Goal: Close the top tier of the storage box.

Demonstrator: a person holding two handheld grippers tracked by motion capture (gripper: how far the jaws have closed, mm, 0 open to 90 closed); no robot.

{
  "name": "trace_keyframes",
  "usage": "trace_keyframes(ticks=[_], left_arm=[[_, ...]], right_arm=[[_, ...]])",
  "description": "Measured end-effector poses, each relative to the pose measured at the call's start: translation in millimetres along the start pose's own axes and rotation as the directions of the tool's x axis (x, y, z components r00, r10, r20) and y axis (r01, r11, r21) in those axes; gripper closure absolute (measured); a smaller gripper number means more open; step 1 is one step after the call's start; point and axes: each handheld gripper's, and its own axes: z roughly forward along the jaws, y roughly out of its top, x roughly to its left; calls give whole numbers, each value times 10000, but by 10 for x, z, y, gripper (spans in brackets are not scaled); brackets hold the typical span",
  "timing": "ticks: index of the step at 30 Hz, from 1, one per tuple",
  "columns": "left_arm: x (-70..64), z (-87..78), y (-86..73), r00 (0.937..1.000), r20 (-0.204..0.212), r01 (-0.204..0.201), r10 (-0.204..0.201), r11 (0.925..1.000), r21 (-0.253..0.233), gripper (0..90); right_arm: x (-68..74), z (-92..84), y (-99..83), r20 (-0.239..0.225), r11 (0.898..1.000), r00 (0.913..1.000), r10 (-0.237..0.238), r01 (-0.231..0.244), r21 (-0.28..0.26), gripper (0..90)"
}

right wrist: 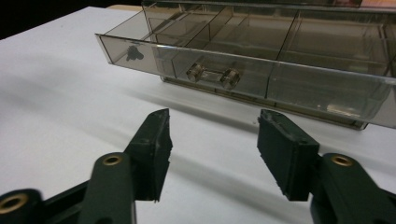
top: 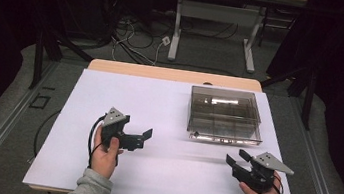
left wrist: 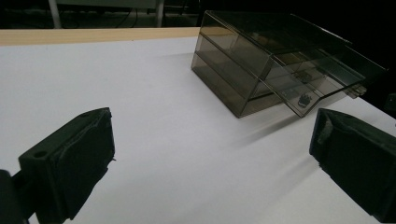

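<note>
While both grippers are held low over the white table top (top: 149, 175), a smoky transparent drawer box (top: 225, 113) is seen standing on the far right part of it, near the wooden back edge (top: 173, 74). Its drawer (right wrist: 243, 74) is pulled slightly out toward the person, and inner dividers can be made out through the tinted plastic. A clear two-knobbed handle (right wrist: 213, 74) is fixed to the drawer front, and a small dark mark (right wrist: 134, 53) is seen near one end of that front; no letters can be read in it, and no other writing or brand is legible anywhere.

The right gripper (right wrist: 212, 140) is aimed at the drawer front, just short of the handle, with its jaws standing partly apart and nothing between them, no pad touching the drawer. The left gripper (top: 146, 135) is held well apart from the box, left of centre, its jaws spread wide and empty over bare table. Grey sleeves (top: 89, 189) are seen at the bottom edge of the high view.
</note>
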Motion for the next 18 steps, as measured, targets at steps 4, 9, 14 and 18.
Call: trace_keyframes(ticks=[4,9,14,18], left_arm=[[3,14,-8,10000,37,1,-2,9999,108,5],[-2,18,-6,10000,49,-2,1,10000,92,5],[0,19,-5,10000,47,9,-10,10000,81,5],[-4,25,-8,10000,64,27,-28,9999,107,5]], right_arm=[[32,-6,42,181,9993,9994,279,-284,249,503],[57,1,85,680,9979,9971,346,-382,526,574],[54,55,136,862,9957,9944,613,-670,643,659],[61,122,157,1091,9953,9920,631,-705,659,738]])
